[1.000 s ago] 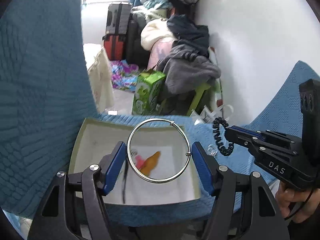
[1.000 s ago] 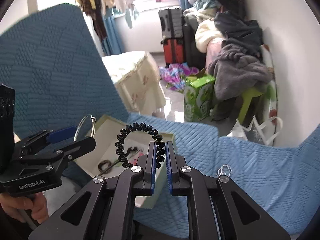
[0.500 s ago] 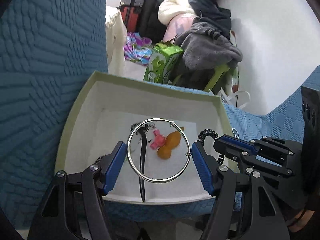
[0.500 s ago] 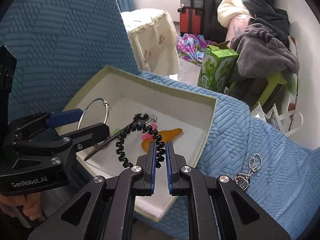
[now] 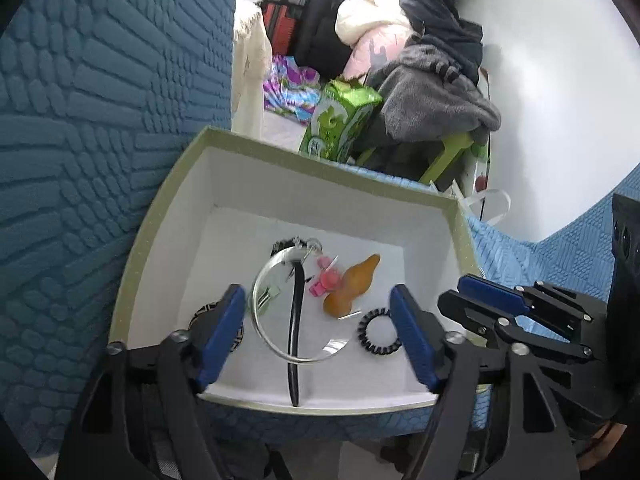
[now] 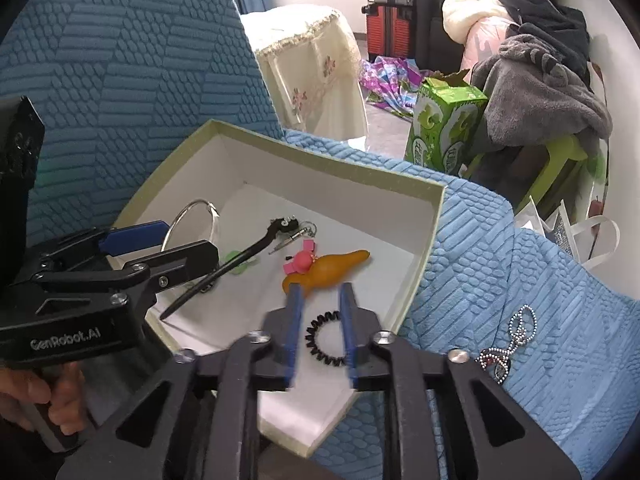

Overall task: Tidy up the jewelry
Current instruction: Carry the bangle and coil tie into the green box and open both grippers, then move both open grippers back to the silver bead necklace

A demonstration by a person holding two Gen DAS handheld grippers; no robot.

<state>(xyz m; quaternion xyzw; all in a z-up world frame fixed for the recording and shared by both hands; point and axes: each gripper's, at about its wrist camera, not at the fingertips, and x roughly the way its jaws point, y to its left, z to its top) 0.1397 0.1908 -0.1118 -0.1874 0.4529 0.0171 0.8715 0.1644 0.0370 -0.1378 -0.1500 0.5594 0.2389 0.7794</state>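
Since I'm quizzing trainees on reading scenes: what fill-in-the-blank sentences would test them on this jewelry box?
1. The black coiled hair tie lies inside the ____.
2. The right hand-held gripper is ____, holding nothing.
3. The beaded chain lies on the blue ____, outside the box.
4. The pink charm touches an ____ gourd-shaped piece.

Missing words: box; open; cover; orange

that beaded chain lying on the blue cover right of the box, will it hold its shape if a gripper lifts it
Probably not. The beaded chain lies in loose loops on the blue cover, so it would likely sag and dangle from one pinch point. Its small round beads may slip between flat pads. It looks light, and a push would probably bunch it up rather than slide it whole.
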